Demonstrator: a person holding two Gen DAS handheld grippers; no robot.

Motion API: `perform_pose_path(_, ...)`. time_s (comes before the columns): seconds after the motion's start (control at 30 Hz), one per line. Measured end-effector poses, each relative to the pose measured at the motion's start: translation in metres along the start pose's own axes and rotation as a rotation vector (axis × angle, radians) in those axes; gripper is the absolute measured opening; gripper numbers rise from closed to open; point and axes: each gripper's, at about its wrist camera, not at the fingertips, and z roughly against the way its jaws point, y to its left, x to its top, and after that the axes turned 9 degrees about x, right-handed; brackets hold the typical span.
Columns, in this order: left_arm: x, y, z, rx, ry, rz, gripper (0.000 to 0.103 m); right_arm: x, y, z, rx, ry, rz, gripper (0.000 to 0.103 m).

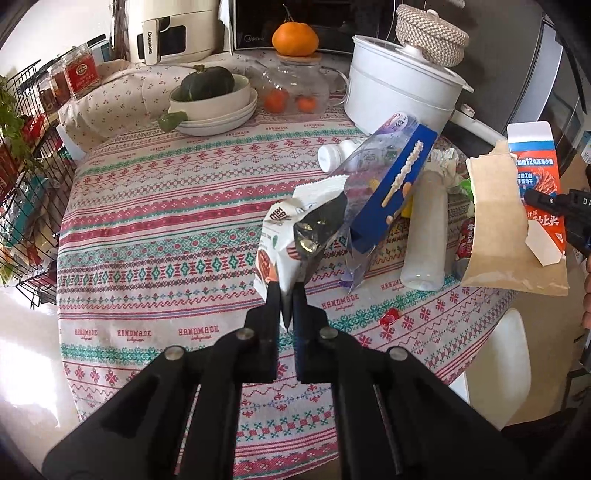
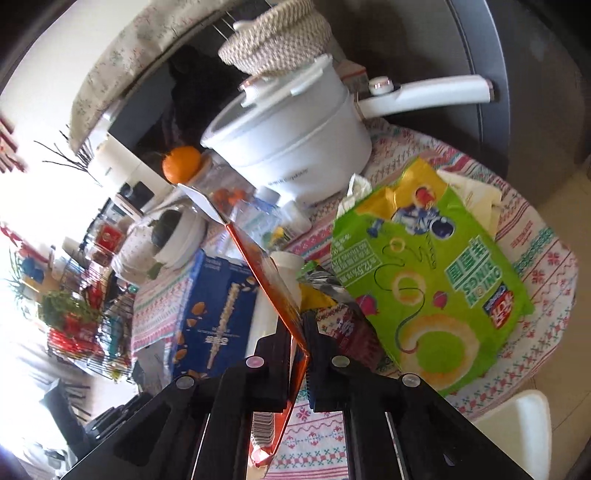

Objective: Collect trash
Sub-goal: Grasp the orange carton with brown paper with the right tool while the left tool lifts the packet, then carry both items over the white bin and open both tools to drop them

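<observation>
My left gripper (image 1: 287,286) is shut on a white snack bag (image 1: 291,236) with a foil inside and holds it above the patterned tablecloth (image 1: 166,229). My right gripper (image 2: 301,325) is shut on a flattened orange carton (image 2: 266,273); it also shows in the left wrist view (image 1: 535,184), held at the table's right edge. On the table lie a blue biscuit box (image 1: 391,192), a white bottle (image 1: 424,236), a crumpled tissue (image 1: 447,162) and a green onion-rings bag (image 2: 428,280).
A white pot (image 1: 399,92) with a woven basket (image 1: 430,33) on it stands at the back right. Stacked bowls with a green squash (image 1: 210,99), a glass jar with an orange (image 1: 295,37) on top, and a wire rack (image 1: 26,206) at the left.
</observation>
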Motion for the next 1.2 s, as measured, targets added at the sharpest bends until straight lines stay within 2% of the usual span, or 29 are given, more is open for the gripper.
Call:
perform_pose_path(0.27,-0.001,-0.026,0.035,-0.076,-0.085,-0.04,0.007,-0.005,0.008,0.072,0.04,-0.054,0.09,0.007)
perform_pose_path(0.5,-0.015,-0.075,0.071,-0.178,-0.147,-0.137,0.007,-0.031,-0.019,0.126,0.005,-0.036,0.13,0.007)
perform_pose_path(0.63,-0.032,-0.11,0.084,-0.241,-0.147,-0.214,0.007,-0.049,-0.041,0.143,-0.021,-0.001,0.125,0.007)
perform_pose_path(0.77,-0.053,-0.144,0.088,-0.298,-0.117,-0.289,0.007,-0.068,-0.06,0.149,-0.057,0.045,0.138,0.007)
perform_pose_path(0.93,-0.084,-0.195,0.078,-0.358,-0.028,-0.421,0.007,-0.093,-0.086,0.146,-0.109,0.122,0.15,0.008)
perform_pose_path(1.03,-0.102,-0.22,0.064,-0.375,0.035,-0.483,0.007,-0.106,-0.105,0.145,-0.142,0.158,0.137,0.008)
perform_pose_path(1.2,-0.122,-0.249,0.05,-0.38,0.079,-0.551,0.007,-0.122,-0.132,0.143,-0.192,0.206,0.123,0.008)
